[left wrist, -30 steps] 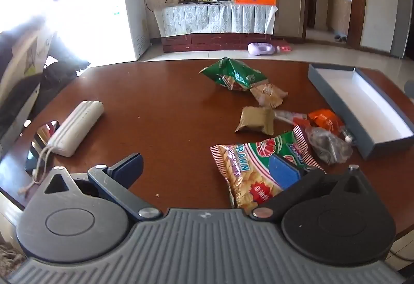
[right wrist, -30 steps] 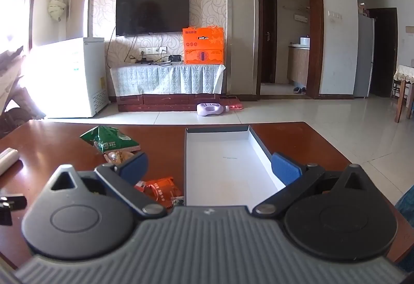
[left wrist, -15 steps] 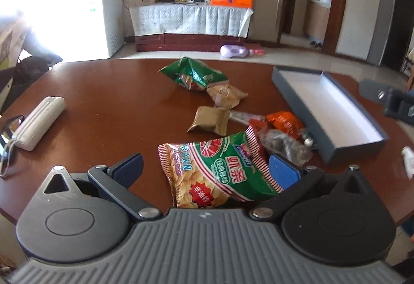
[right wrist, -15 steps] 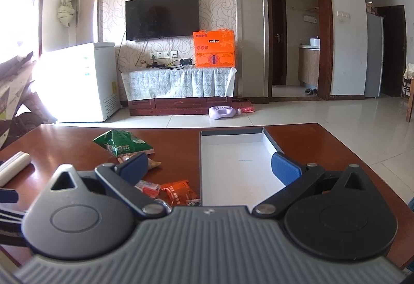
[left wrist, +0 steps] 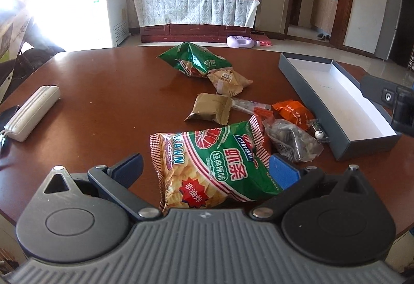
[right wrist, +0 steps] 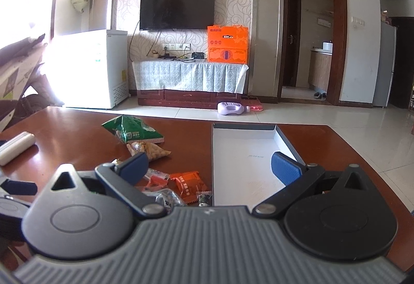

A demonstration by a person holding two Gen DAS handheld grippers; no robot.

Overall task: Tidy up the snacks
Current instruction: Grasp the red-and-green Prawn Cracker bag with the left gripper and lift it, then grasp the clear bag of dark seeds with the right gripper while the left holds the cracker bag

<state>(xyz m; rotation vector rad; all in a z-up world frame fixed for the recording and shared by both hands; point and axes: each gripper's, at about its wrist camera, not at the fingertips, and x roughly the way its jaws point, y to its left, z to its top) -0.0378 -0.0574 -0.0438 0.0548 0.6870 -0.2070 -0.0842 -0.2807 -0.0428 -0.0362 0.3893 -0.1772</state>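
Several snack packets lie loose in a cluster on the brown worktop (left wrist: 103, 82), beside the open grey box (left wrist: 305, 82) with its white floor bare, which reads as the place they are meant to go. The left tool (left wrist: 205, 167) is spread wide with the prawn cracker bag (left wrist: 209, 162) lying between its two blue pads; the right-side pad is tucked just under the bag's edge, the other stands clear of it, so nothing is gripped yet. That wide spread suits the bag: it is the broadest and puffiest item, and it is nearest this tool. Behind it sit a brown packet (left wrist: 211, 109), a clear pouch of dark seeds (left wrist: 292, 140), an orange sachet (left wrist: 292, 109), a tan packet (left wrist: 230, 81) and a green bag (left wrist: 194, 59), all well short of the box. The right tool (right wrist: 209, 167) is also wide apart and holds nothing; it hangs over the box's near end, probably waiting to steady it or receive items. A white case (left wrist: 33, 110) lies apart at the far left, not part of the sorting by the look of it.
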